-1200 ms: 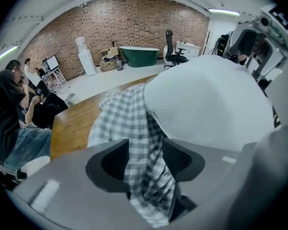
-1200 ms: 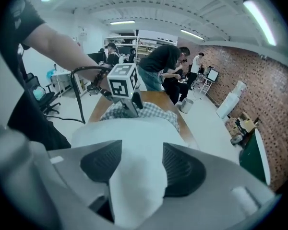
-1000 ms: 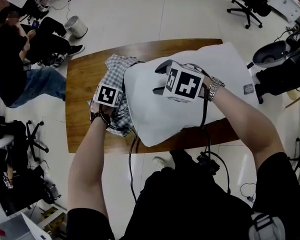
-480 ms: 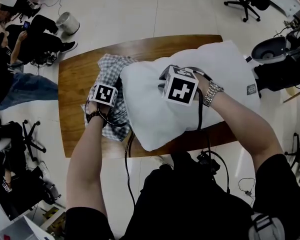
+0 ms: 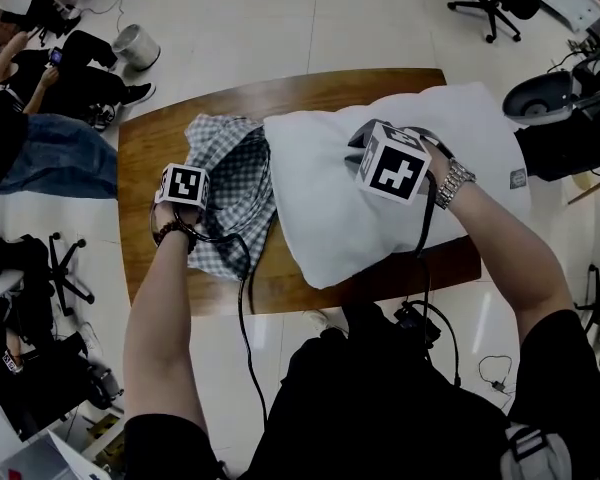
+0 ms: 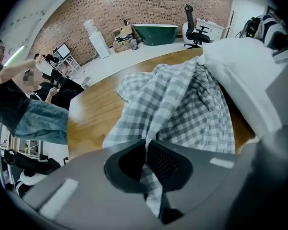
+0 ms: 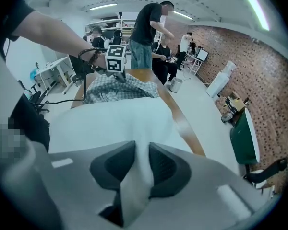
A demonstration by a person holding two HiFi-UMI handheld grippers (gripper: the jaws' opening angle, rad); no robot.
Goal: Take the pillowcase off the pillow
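A grey-and-white checked pillowcase (image 5: 230, 193) lies bunched on the wooden table (image 5: 145, 158), left of the white pillow (image 5: 325, 213). Only its right edge still overlaps the pillow's left end. My left gripper (image 5: 202, 208) is shut on a fold of the checked cloth (image 6: 182, 104), which is pinched tight between the jaws (image 6: 145, 150). My right gripper (image 5: 354, 154) sits on top of the pillow. Its jaws have just been closing and now pinch a ridge of the white pillow fabric (image 7: 140, 162). In the right gripper view the pillowcase (image 7: 117, 90) lies beyond the pillow (image 7: 110, 123).
The pillow overhangs the table's near edge (image 5: 280, 303) and right end. Black cables (image 5: 242, 308) hang from the grippers over that edge. People sit at far left (image 5: 40, 118) beside a bin (image 5: 135, 43). Office chairs (image 5: 495, 3) and equipment (image 5: 560, 118) stand at right.
My left gripper has gone left, dragging the checked pillowcase off the pillow's end. My right gripper has carried the pillow to the right. The two have drawn apart.
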